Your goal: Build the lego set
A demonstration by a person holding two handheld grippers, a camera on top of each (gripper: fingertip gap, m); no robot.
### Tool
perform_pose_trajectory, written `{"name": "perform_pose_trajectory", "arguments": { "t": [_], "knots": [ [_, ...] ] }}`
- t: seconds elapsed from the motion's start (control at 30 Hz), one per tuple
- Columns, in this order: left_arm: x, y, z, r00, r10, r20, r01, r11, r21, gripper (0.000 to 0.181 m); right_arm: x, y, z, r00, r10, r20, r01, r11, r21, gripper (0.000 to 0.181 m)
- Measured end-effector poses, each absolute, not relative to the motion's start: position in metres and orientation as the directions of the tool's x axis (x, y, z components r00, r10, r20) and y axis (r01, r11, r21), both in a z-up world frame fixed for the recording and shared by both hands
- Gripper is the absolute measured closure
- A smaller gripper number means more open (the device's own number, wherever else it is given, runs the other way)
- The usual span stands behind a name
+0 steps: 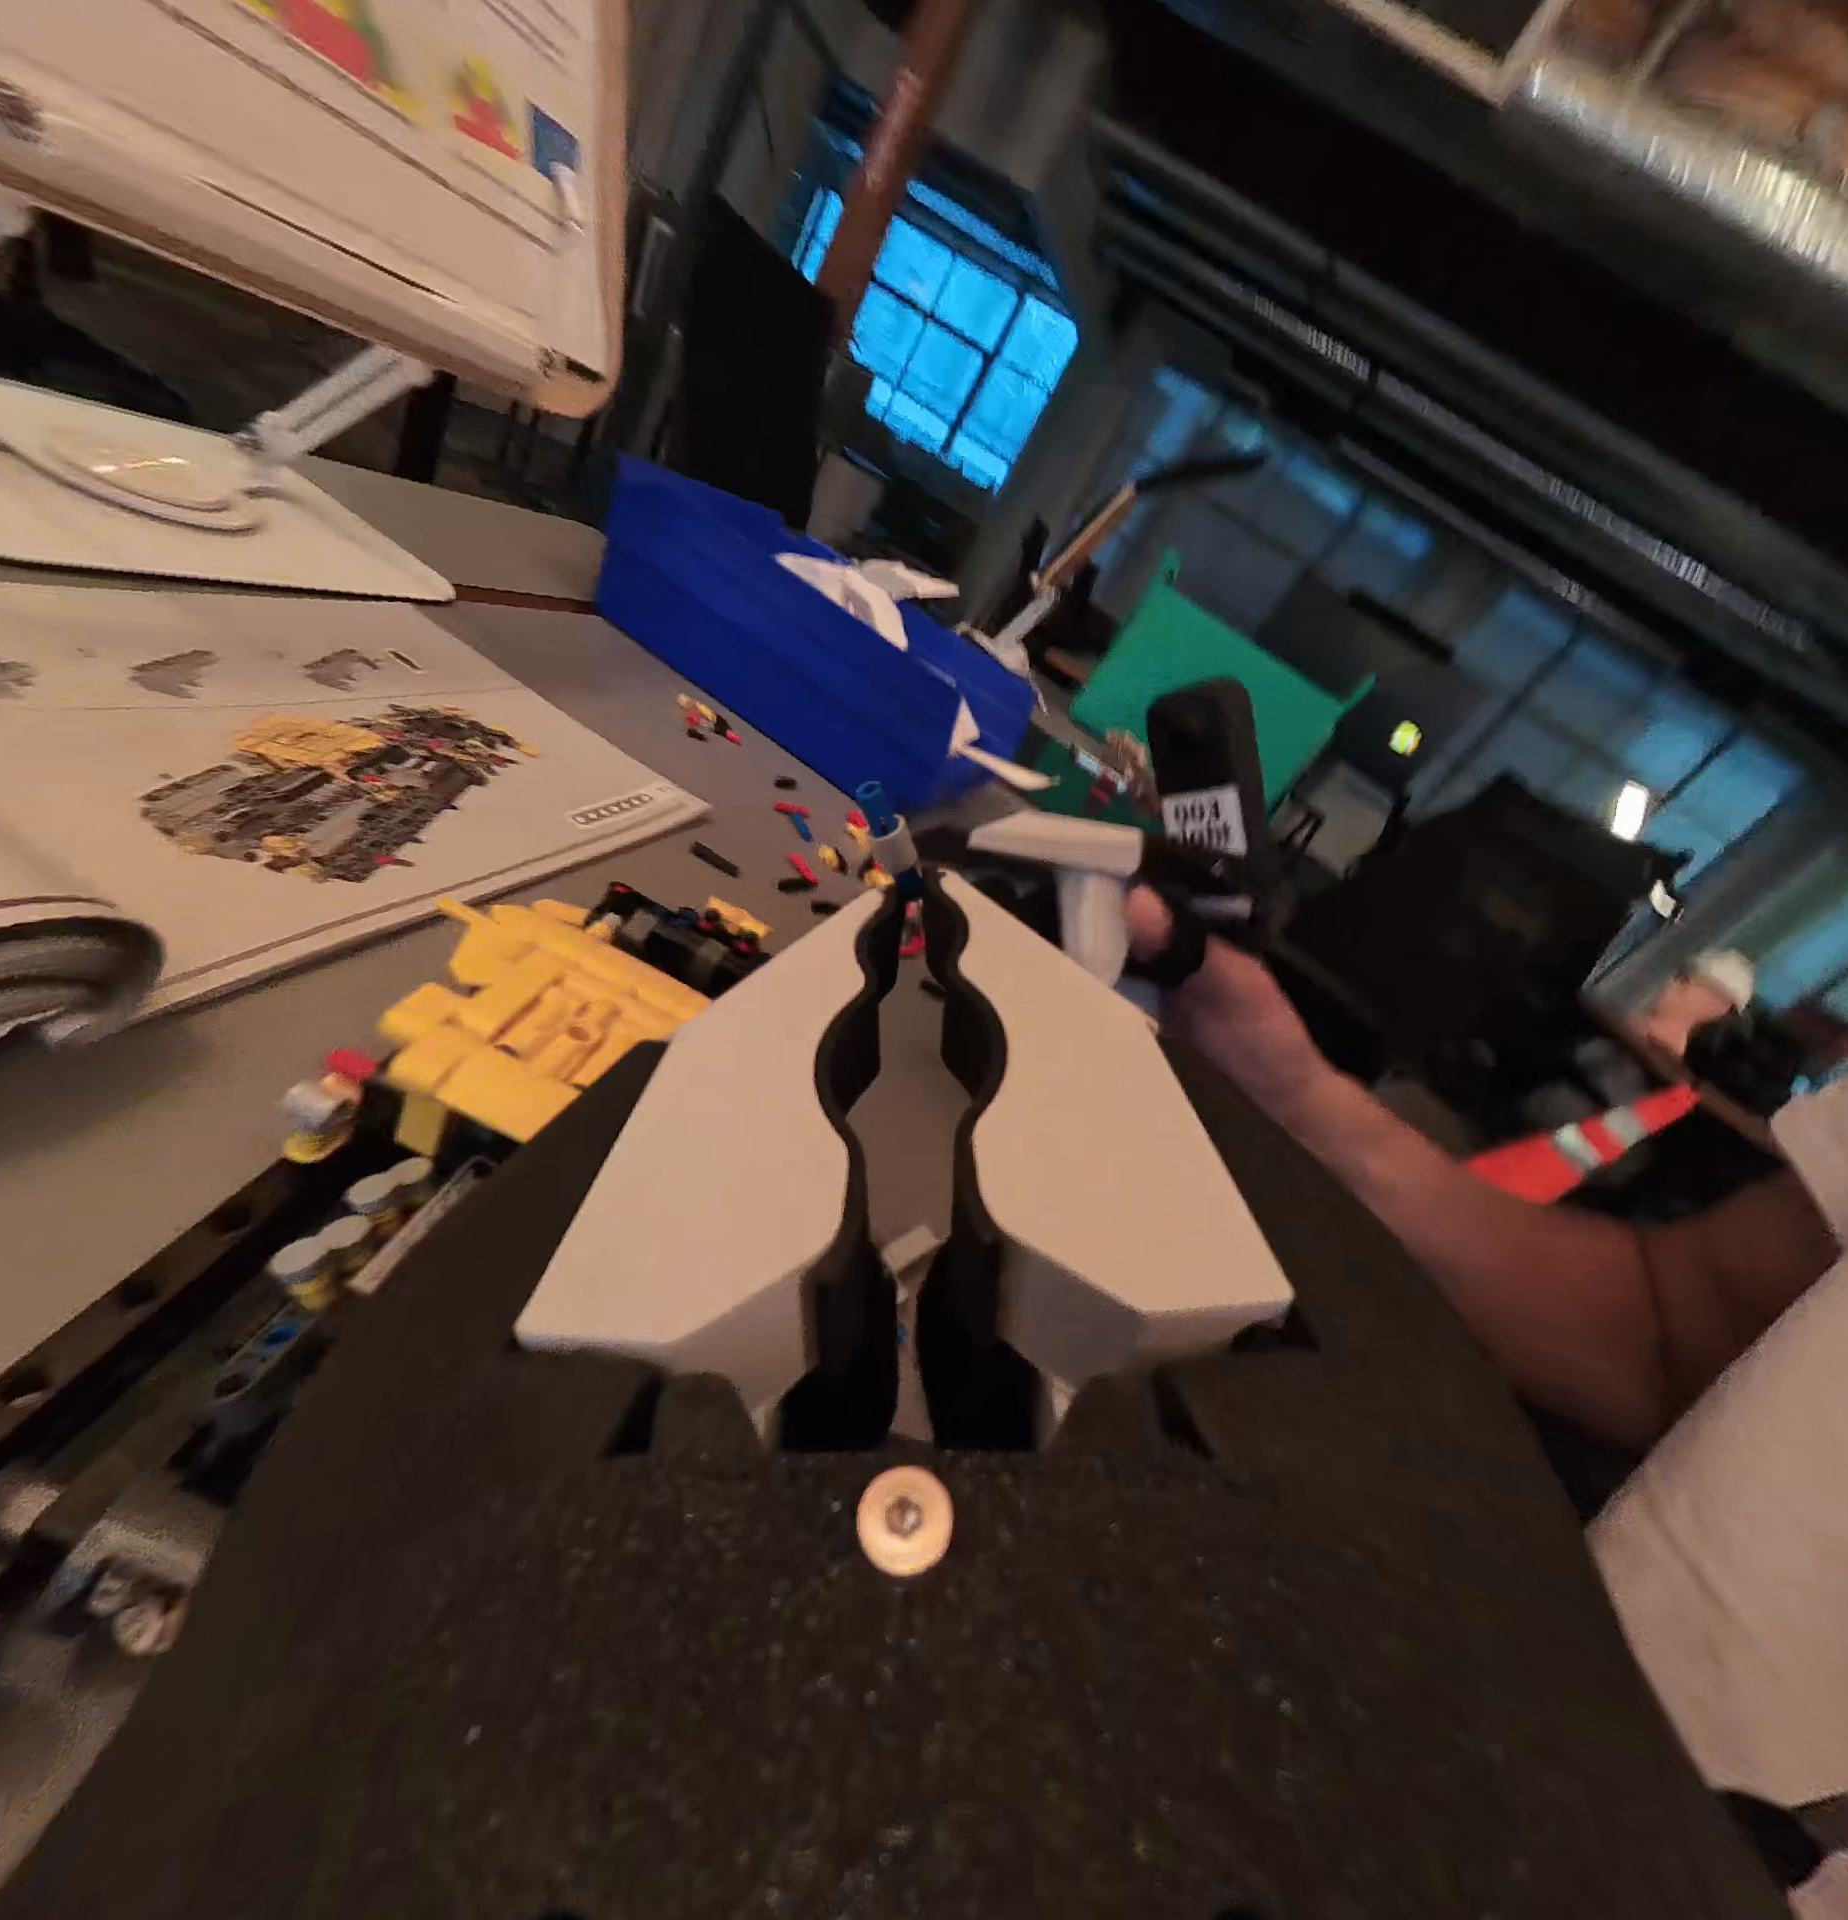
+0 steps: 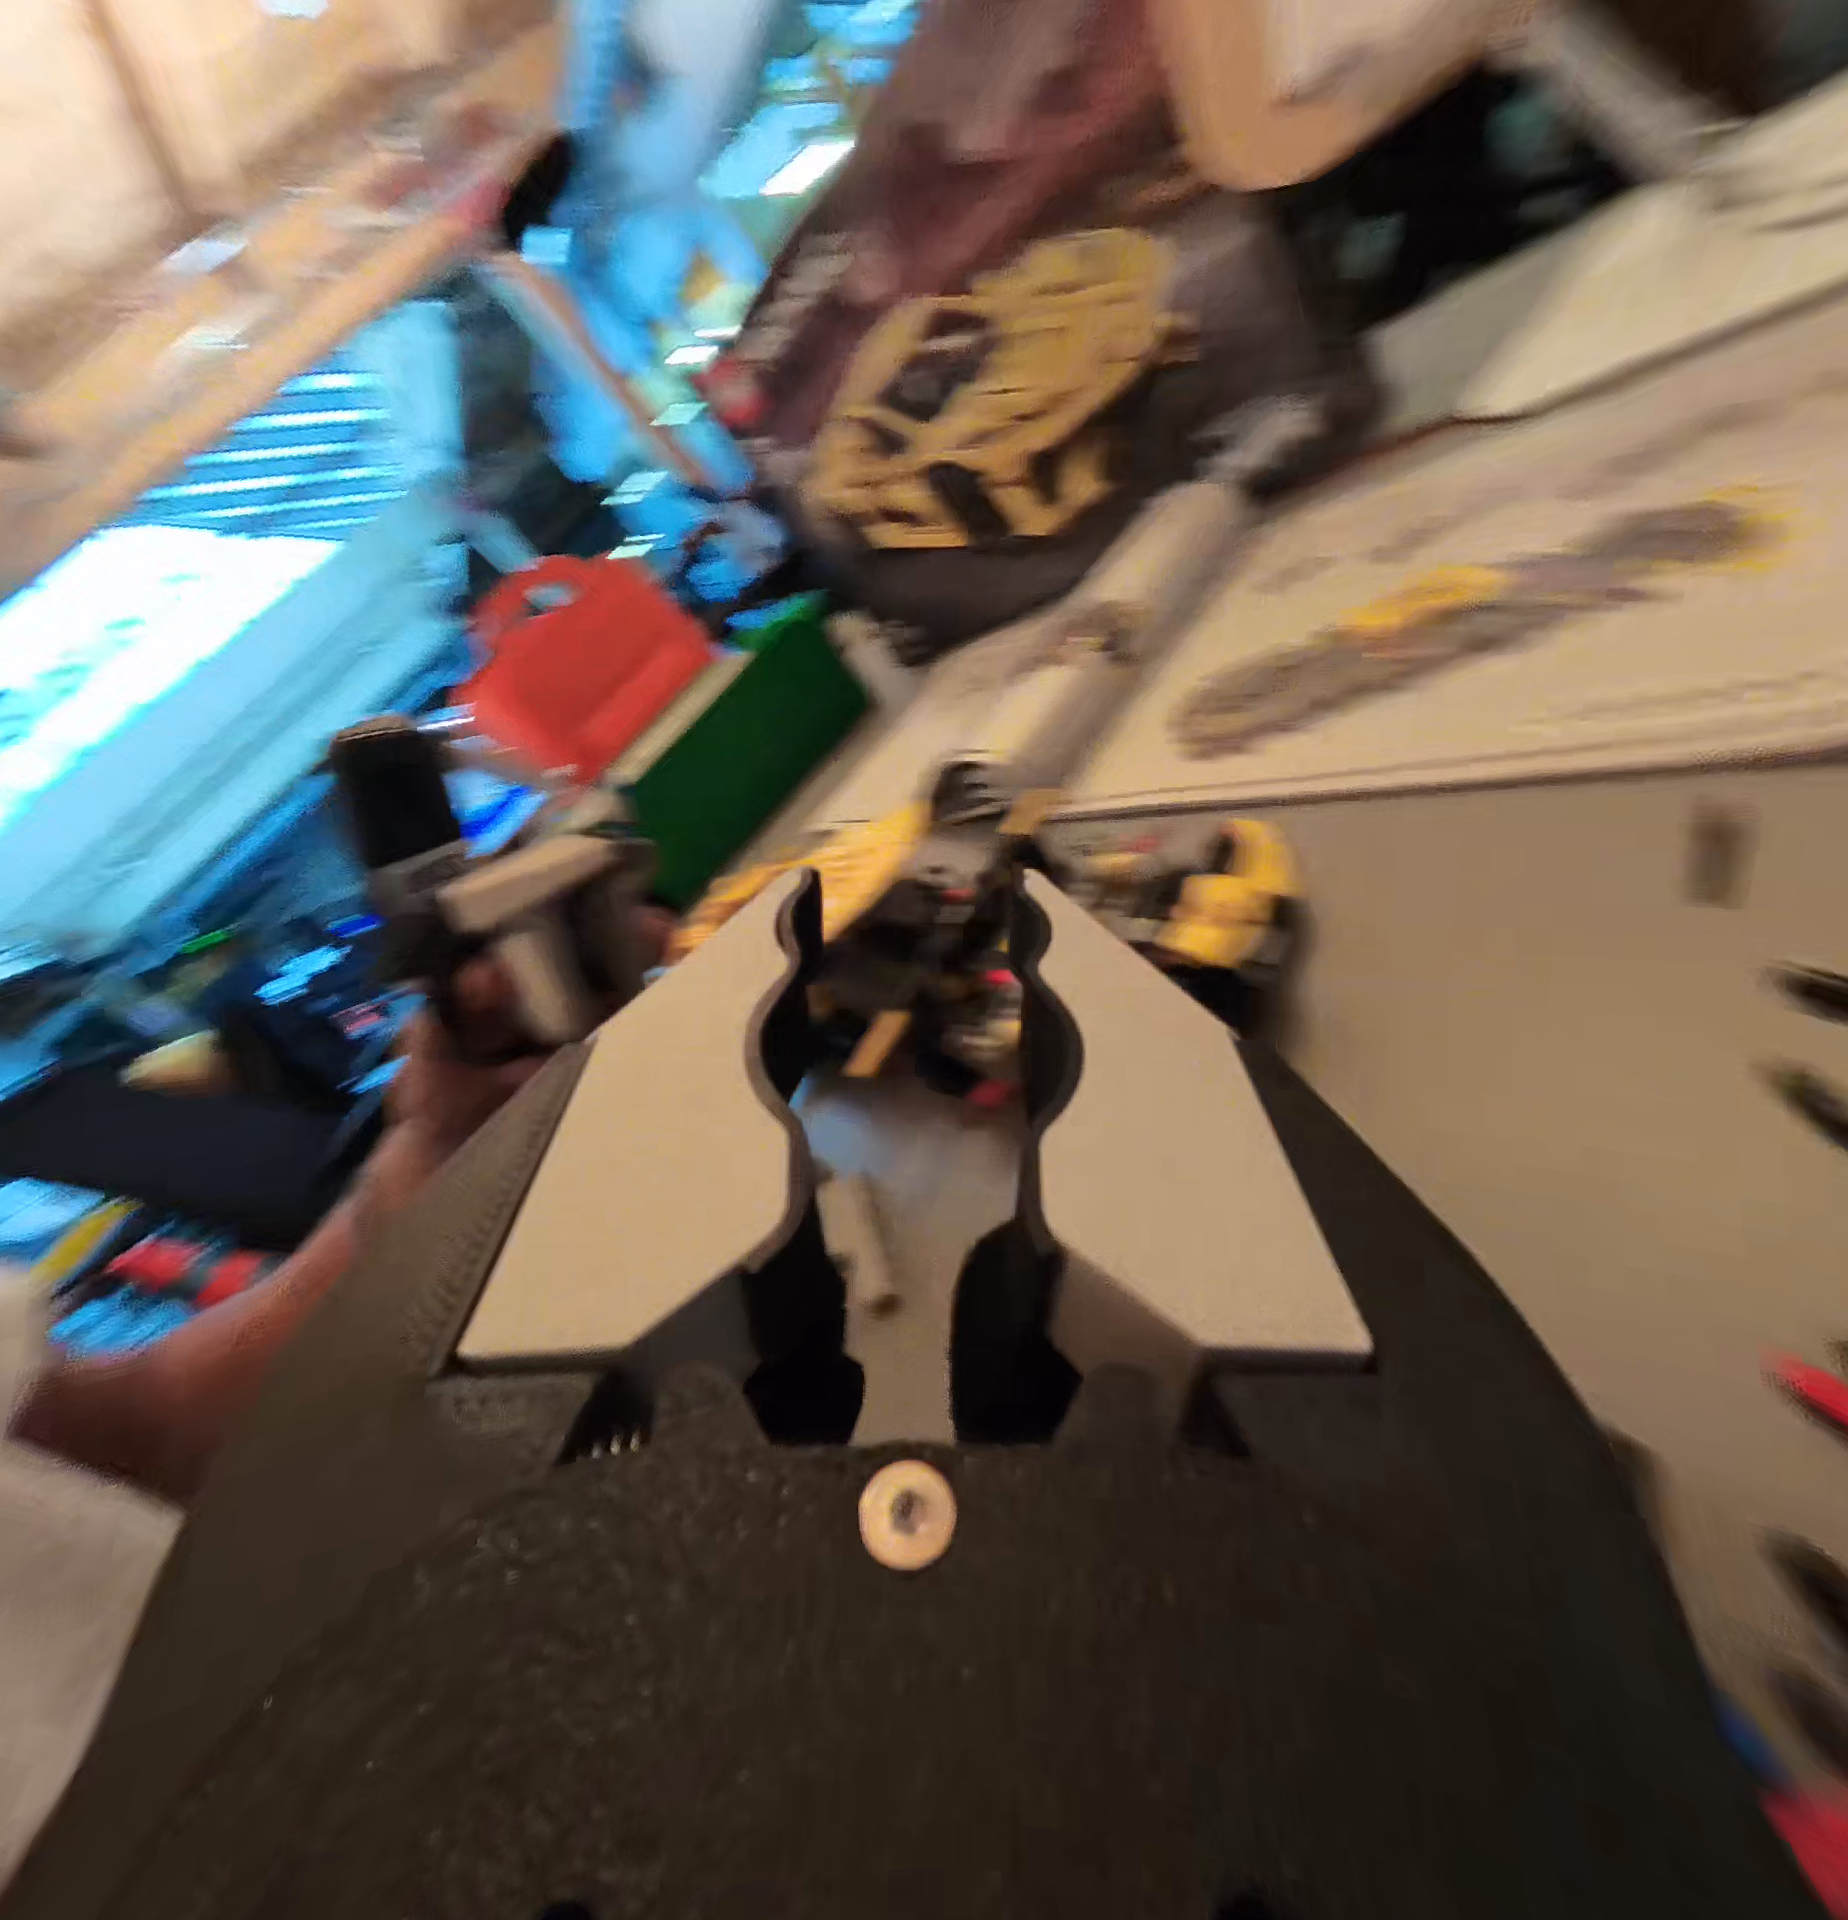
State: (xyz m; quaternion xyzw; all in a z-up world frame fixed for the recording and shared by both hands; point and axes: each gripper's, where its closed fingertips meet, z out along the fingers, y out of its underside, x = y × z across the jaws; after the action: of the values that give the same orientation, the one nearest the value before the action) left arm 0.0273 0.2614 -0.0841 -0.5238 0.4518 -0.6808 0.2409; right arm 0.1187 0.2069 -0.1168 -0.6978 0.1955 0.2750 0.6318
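The yellow and black lego model (image 1: 546, 1013) lies on the grey bench, low and car-like, built of smooth plastic panels and studded beams; its long axis runs roughly along the near edge of the bench, just in front of the open instruction booklet (image 1: 307, 769). In the blurred right wrist view a second, smaller yellow and black sub-assembly (image 2: 1226, 899) sits just beside the larger build (image 2: 920, 935). Loose pieces (image 1: 795, 831), small red, black, yellow and blue pins, are scattered near the far corner of the bench, too many and too small to count.

The left gripper (image 1: 904, 899) has its two grey, wavy-edged fingers nearly together at the tips, pinching a slim blue and grey pin piece (image 1: 889, 836) that stands up past the fingertips, tilted slightly left.

The right gripper (image 2: 915, 904) has its fingers clearly apart and holds nothing; the build shows in the gap.

Beyond the loose pieces stands one blue tissue box (image 1: 785, 644), with one green bin (image 1: 1200, 665) behind it.
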Motion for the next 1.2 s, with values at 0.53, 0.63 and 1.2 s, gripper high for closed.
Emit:
{"name": "perform_pose_trajectory", "arguments": {
  "t": [0.53,0.63,1.2],
  "knots": [
    [0.031,0.256,-0.098,-0.317,-0.829,0.460,-0.205,-0.414,-0.887,0.177,0.125,0.209,-0.128,0.893,-0.035,-0.449,-0.449,-0.168,-0.878,0.153],
    [0.031,0.250,-0.098,-0.332,-0.837,0.435,-0.210,-0.384,-0.899,0.177,0.099,0.214,-0.123,0.878,0.099,-0.468,-0.443,-0.202,-0.874,0.154],
    [0.023,0.198,-0.104,-0.475,-0.862,0.175,-0.202,-0.086,-0.976,0.177,0.022,0.206,-0.099,0.827,0.412,-0.383,-0.317,-0.220,-0.922,0.155]
  ]
}}
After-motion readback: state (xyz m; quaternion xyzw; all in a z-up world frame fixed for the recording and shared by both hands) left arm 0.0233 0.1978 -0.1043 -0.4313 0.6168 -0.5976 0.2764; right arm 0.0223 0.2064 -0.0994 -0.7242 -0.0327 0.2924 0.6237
